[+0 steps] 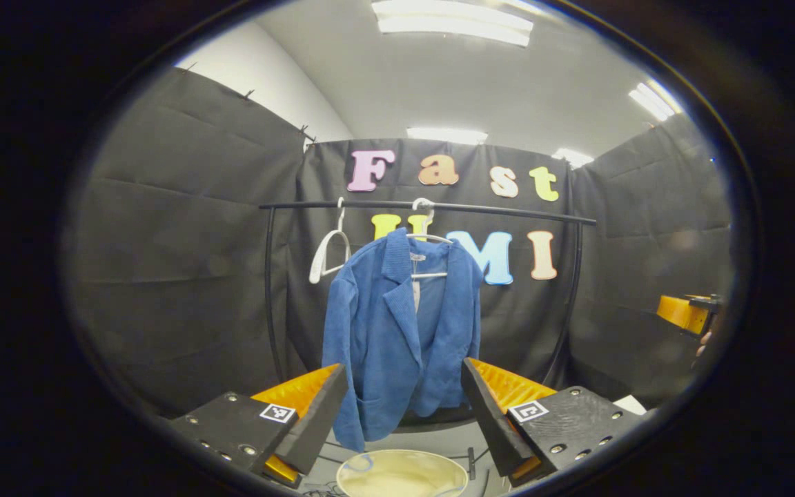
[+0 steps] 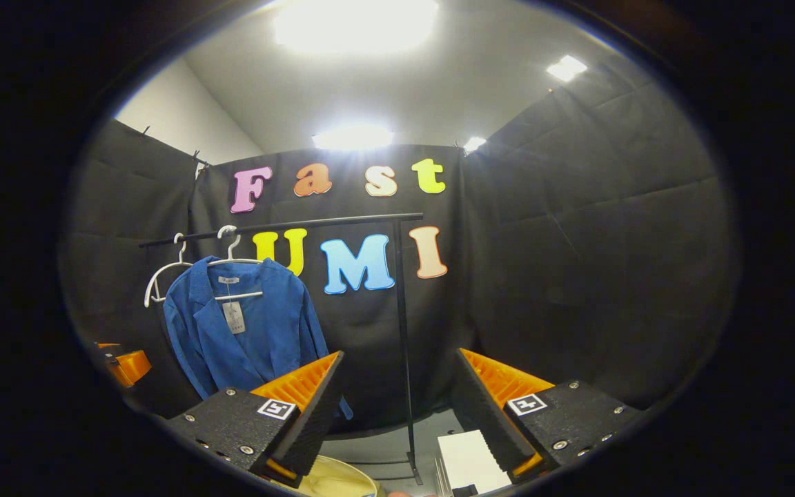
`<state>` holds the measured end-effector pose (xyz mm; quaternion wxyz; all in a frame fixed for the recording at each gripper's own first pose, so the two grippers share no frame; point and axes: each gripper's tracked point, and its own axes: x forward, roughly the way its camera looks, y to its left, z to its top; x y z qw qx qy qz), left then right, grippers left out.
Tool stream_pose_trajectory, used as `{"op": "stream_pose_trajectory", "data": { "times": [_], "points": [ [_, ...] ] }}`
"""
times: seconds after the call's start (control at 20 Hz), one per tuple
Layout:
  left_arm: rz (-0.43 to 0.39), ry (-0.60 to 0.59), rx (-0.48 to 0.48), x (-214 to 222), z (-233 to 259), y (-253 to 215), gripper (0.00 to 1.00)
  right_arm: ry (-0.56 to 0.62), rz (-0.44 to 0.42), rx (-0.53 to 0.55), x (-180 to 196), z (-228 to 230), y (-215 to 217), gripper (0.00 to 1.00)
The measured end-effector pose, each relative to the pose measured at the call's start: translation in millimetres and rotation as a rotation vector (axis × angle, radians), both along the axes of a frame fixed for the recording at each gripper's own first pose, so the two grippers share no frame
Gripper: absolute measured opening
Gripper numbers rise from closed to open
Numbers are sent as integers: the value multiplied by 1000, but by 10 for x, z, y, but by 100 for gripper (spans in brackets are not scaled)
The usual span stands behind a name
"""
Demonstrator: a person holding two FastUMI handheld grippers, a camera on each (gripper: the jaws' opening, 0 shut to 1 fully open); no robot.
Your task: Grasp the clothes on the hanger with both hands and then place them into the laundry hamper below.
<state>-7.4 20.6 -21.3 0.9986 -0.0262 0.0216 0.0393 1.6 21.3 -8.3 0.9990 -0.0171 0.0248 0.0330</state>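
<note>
Both grippers — left gripper [image 1: 404, 404], right gripper [image 2: 395, 397] — gape empty; blue jacket [image 1: 397, 331] hangs mid-frame on 1 white hanger [image 1: 428, 257], hamper [image 1: 401, 473] at bottom.

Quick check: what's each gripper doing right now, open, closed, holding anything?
Left gripper: jaws open, empty, blue jacket hanging ahead of it.
Right gripper: jaws open, empty, aimed to the side of the jacket.
</note>
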Motion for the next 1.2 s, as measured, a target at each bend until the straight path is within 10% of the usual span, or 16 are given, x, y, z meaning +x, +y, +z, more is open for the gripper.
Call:
{"op": "stream_pose_trajectory", "data": {
  "times": [0.65, 1.2],
  "points": [
    [123, 63, -57, -60, -81, 669, 100, 60, 157, 22, 412, 44, 696, 95],
    [89, -2, -56, 1347, 343, 330, 100, 121, 356, 119, 1672, -117, 1831, 95]
  ]
}}
